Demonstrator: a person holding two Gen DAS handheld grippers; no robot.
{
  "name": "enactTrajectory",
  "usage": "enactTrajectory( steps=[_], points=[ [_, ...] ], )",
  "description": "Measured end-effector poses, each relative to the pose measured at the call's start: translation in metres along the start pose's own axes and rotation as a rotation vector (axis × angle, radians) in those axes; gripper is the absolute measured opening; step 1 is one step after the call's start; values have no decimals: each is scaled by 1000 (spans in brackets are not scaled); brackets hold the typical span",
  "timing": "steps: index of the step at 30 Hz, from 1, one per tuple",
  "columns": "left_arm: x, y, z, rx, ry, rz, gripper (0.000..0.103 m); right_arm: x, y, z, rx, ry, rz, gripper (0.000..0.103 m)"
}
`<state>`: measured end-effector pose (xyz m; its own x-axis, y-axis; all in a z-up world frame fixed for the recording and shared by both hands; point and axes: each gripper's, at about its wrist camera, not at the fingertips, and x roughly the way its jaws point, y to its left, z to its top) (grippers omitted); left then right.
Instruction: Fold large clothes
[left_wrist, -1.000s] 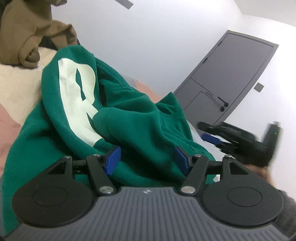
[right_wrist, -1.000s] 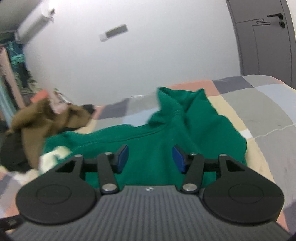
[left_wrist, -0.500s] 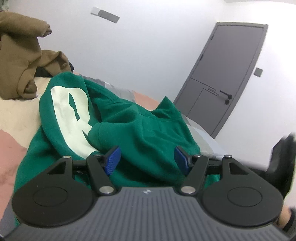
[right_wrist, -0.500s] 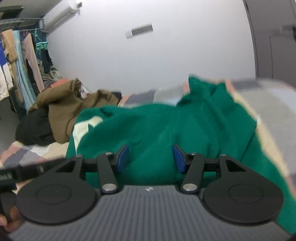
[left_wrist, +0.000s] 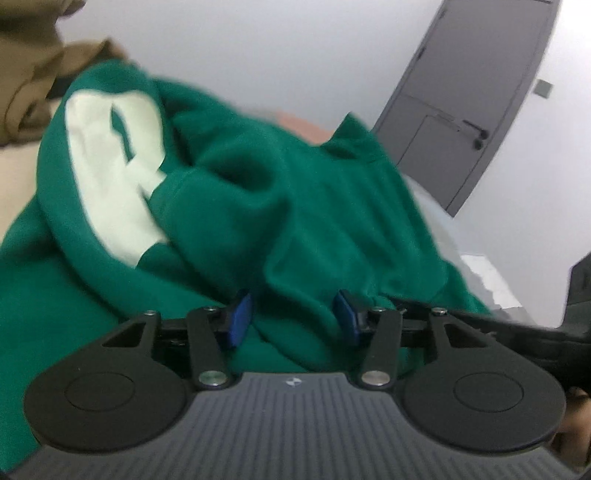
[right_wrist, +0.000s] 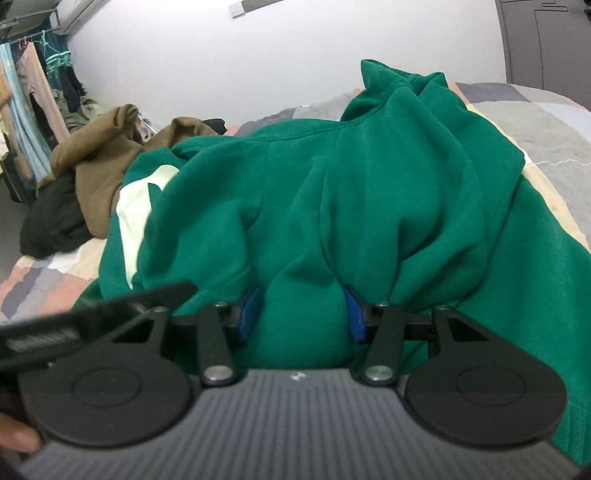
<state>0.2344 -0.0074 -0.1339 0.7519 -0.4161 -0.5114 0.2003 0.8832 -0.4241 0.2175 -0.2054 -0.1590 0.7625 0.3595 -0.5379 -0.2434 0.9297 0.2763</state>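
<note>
Where the patchwork bed cover (right_wrist: 535, 122) spreads out, the green sweatshirt (right_wrist: 369, 184) lies crumpled in a heap, its pale print (left_wrist: 107, 166) at the left. Left gripper (left_wrist: 293, 317): jaws about half open and just closing, a fold of the green cloth bunched between the blue pads; firm hold cannot be confirmed. Right gripper (right_wrist: 303, 314): likewise half open, just closing, green fabric filling the gap. Brown garment (right_wrist: 99, 158) lies far left
</note>
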Motion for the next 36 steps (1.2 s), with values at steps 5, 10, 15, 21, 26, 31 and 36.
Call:
enactTrajectory(
  steps=[5,10,15,21,26,31,36],
  points=[
    [-10,1,1,-15,-28,-7,56,-7,-1,0,-2,-20,8,51],
    [-36,-4,3,-23,-67,2,56,-36,-4,5,16,-75,28,53],
    [-70,-6,0,-35,-83,36,57,-60,-8,7,7,-89,-4,53],
    [-111,-6,0,-41,-111,59,60,-82,-15,6,-29,-87,-83,51],
    [-129,-4,0,-49,-104,78,63,-99,-29,2,-26,-74,-201,56],
    [-136,4,0,-80,-67,141,68,-110,-63,0,112,-58,-264,82],
    [-145,31,1,-206,-35,178,75,-118,-92,1,225,-59,-384,84]
  ],
)
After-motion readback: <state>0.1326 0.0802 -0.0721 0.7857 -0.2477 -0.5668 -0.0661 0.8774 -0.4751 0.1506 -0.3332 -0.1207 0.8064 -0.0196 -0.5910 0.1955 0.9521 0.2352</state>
